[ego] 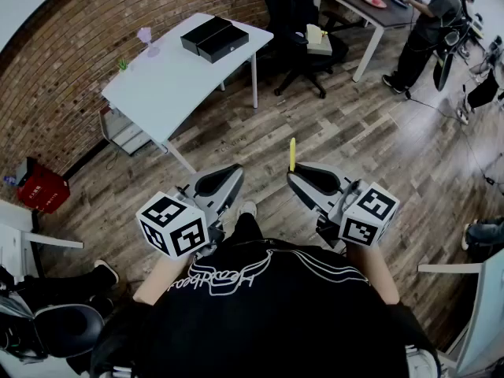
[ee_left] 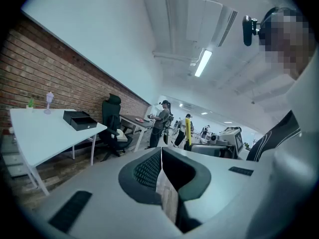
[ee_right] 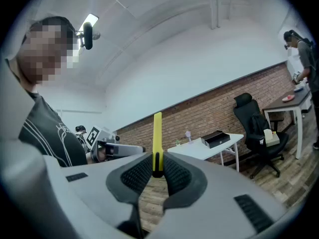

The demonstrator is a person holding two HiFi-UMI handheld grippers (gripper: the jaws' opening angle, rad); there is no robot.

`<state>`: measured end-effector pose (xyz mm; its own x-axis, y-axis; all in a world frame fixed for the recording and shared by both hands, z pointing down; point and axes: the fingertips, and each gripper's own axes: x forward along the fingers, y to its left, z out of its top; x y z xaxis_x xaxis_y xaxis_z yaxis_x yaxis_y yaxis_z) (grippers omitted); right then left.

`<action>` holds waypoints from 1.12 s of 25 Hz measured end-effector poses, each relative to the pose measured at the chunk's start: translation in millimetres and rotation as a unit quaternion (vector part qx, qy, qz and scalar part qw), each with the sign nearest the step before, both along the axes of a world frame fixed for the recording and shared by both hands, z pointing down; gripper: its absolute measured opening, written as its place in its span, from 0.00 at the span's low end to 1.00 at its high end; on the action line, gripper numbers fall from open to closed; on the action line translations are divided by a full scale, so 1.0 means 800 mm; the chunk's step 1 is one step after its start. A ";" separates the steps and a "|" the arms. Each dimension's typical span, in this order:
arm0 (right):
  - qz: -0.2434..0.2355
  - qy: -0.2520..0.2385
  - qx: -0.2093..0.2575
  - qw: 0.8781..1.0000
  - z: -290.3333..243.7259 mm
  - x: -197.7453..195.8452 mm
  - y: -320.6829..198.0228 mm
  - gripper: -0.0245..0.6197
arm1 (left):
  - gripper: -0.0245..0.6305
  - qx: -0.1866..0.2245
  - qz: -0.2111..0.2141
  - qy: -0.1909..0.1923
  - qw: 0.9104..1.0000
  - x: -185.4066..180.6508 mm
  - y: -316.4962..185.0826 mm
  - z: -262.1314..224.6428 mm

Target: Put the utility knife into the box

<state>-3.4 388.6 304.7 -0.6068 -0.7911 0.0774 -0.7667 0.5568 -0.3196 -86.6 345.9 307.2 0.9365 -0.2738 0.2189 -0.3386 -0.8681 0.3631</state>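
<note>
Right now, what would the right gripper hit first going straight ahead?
Nothing close: past the right gripper and utility knife, the way looks free to the brick wall, probably missing the white table.

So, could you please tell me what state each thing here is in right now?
utility knife: clamped at one end, the rest sticking out past the jaw tips.
right hand-held gripper: shut on the utility knife.
left hand-held gripper: shut, nothing between its jaws.
box: open, lying on the white table.
</note>
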 end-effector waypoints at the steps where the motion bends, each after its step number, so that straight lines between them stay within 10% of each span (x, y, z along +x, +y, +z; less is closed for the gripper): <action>1: 0.001 0.002 0.001 1.000 0.001 0.000 0.000 0.14 | 0.09 0.001 0.001 -0.001 1.000 0.001 -0.001 0.000; 15: 0.024 0.004 -0.023 0.999 0.044 0.031 -0.031 0.14 | 0.09 -0.004 0.014 -0.006 1.000 0.031 -0.038 0.039; 28: 0.023 0.002 -0.069 0.997 0.056 0.063 -0.215 0.14 | 0.09 -0.053 0.009 -0.010 0.998 0.064 -0.225 0.059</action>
